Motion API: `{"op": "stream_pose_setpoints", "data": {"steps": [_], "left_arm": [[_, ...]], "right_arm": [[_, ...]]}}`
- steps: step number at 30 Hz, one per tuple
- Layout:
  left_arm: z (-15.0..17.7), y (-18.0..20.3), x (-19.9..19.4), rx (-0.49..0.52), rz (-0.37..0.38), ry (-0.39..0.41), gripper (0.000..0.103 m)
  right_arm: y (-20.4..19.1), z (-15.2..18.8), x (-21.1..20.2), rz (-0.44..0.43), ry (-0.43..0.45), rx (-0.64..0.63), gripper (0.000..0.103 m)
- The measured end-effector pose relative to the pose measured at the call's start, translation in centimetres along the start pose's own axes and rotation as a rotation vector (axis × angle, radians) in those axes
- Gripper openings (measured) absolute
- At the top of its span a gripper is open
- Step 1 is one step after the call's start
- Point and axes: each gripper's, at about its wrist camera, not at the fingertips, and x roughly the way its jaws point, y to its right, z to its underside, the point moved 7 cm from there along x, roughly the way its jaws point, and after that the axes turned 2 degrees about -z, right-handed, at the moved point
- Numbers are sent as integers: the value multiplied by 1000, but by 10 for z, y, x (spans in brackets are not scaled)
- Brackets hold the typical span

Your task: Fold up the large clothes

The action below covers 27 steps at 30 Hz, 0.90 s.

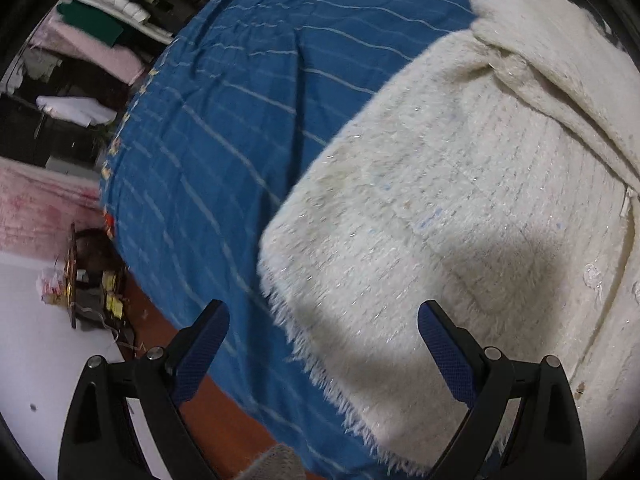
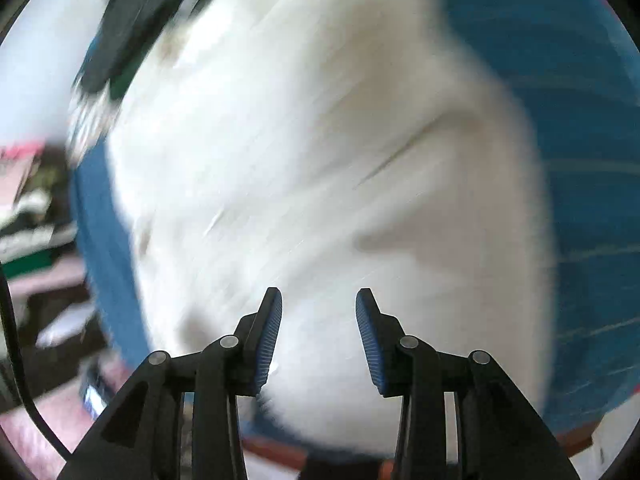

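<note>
Both jaws stand parted, gripping nothing: left gripper [image 1: 323,322] wide, right gripper [image 2: 319,312] narrower. One blue striped bedspread [image 1: 224,128] covers the bed; one cream fuzzy sweater [image 1: 460,208] lies on it toward three o'clock, fringed hem between the left fingers. No writing is readable.

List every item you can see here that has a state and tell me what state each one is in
left gripper: open wide, empty, above the garment's fringed edge.
right gripper: open, empty, over the garment; view blurred.
white fuzzy garment: lying on the sheet, partly folded, one layer lapped over at the top right.
blue striped sheet: spread out, lightly wrinkled, under the garment.
clothes on shelves: stacked, folded.
</note>
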Motion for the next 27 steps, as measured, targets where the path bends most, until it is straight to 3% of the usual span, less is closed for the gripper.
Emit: {"op": "stream_pose_setpoints", "data": {"steps": [2,5,6,8,11,15,16,18,20,24,27], "left_arm": [[3,6,10,41,0,-6,96],[10,16,24,91,7,-21,96],[11,17,26,98,13,-25,96],[11,16,27,98,33,-22,96],[10,14,28,95,63,-26,96],[5,7,23,83,80,-44,96],[0,5,18,76,89,-39,96],[-13,4,0,61,104,-2,96],[-27,11,-16,63,105,47,96],[-49,53,-35,84,118,98,96],[-58,101,-31,118,106,119,96]], "right_arm": [[-26,17,40,-21,-68,-20,50],[-36,39,99,90,-114,-48,51],[-35,40,113,138,-103,-37,48],[-33,41,118,225,-39,-19,12],[-49,48,110,214,-15,-12,10],[-63,58,122,245,-99,-156,11],[-62,58,122,230,-123,-171,16],[-58,48,109,131,-183,-138,24],[-51,32,63,71,-124,-114,56],[-3,0,-34,85,43,-49,58],[46,-53,-86,136,144,-2,58]]}}
